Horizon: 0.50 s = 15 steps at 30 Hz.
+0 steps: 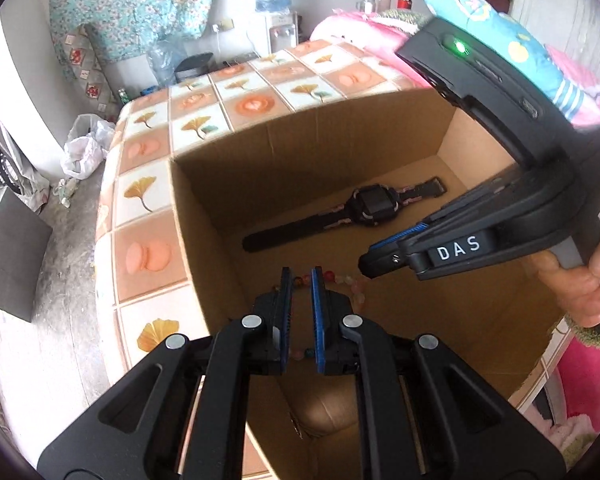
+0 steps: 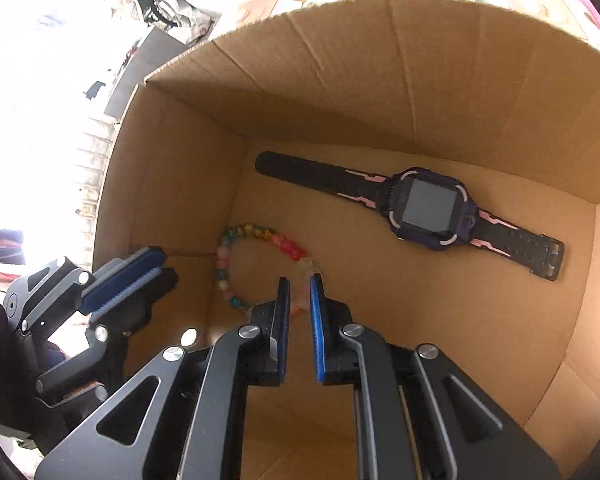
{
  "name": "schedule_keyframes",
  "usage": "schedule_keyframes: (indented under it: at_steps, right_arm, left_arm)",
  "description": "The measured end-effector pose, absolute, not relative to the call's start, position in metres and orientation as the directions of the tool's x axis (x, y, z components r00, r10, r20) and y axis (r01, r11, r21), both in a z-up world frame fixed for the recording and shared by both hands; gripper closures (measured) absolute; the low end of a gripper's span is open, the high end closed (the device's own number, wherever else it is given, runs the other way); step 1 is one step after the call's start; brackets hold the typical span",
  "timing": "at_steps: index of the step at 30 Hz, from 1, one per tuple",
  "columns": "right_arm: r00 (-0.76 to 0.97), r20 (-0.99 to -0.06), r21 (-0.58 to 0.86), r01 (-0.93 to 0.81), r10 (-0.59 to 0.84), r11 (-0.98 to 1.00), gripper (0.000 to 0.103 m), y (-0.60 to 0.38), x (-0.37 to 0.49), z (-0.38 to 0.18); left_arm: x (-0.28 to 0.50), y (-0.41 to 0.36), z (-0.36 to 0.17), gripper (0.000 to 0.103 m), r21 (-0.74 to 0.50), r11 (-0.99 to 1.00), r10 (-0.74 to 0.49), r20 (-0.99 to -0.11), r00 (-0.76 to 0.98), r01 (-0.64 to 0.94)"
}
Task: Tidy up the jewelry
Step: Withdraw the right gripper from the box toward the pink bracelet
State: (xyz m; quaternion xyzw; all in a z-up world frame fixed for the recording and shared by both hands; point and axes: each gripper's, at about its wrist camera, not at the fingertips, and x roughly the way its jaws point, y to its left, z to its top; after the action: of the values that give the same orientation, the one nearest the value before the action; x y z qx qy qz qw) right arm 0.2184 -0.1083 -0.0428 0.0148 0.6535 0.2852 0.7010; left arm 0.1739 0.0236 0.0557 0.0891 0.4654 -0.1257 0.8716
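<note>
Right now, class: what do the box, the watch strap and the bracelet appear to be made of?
Box: matte brown corrugated cardboard, with creases and a fluted edge.
Watch strap: probably rubber or silicone; matte, black, flexible-looking.
Bracelet: glossy multicoloured beads, glass, stone or plastic; cannot tell which.

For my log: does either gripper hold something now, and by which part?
Nothing is held. The left gripper and right gripper stand empty above the colourful bead bracelet.

A lived-in home bedroom: patterned bed cover (image 1: 204, 116), pink bedding (image 1: 360, 24), water dispenser (image 1: 274, 0), floral curtain (image 1: 132, 4).
</note>
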Motion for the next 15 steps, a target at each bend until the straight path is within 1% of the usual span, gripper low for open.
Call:
schedule_keyframes:
  at_steps: [4,5,6,8,9,11,12,15]
  right_arm:
    - [0.047,-0.875,0.428,-0.388,0.481,0.816,0.092,-0.123,0.209,-0.019]
    - [0.070,-0.866,0.431,-0.395,0.494,0.811,0.090,-0.129,0.204,-0.010]
    - [0.107,-0.853,0.431,-0.408,0.511,0.805,0.087,-0.135,0.195,0.003]
    - [0.165,-0.825,0.430,-0.438,0.541,0.789,0.076,-0.147,0.181,0.025]
    - [0.191,-0.809,0.429,-0.455,0.557,0.780,0.075,-0.153,0.172,0.036]
    - [0.235,-0.767,0.439,-0.487,0.597,0.756,0.074,-0.167,0.155,0.056]
    - [0.250,-0.736,0.451,-0.511,0.629,0.731,0.074,-0.178,0.137,0.067]
    - [0.274,-0.686,0.466,-0.546,0.674,0.697,0.073,-0.202,0.100,0.077]
  left_arm:
    - [0.162,0.030,0.078,0.094,0.010,0.958,-0.172,-0.779,0.602,0.287]
    - [0.156,0.032,0.086,0.094,-0.004,0.959,-0.187,-0.757,0.626,0.282]
    - [0.149,0.035,0.094,0.094,-0.019,0.960,-0.202,-0.738,0.644,0.279]
    - [0.130,0.039,0.111,0.093,-0.059,0.956,-0.248,-0.688,0.682,0.288]
    - [0.120,0.039,0.118,0.092,-0.071,0.952,-0.267,-0.668,0.695,0.297]
    - [0.099,0.040,0.129,0.086,-0.089,0.944,-0.300,-0.624,0.722,0.316]
    - [0.089,0.040,0.132,0.085,-0.099,0.940,-0.318,-0.606,0.729,0.328]
    - [0.053,0.038,0.134,0.081,-0.152,0.912,-0.396,-0.562,0.726,0.380]
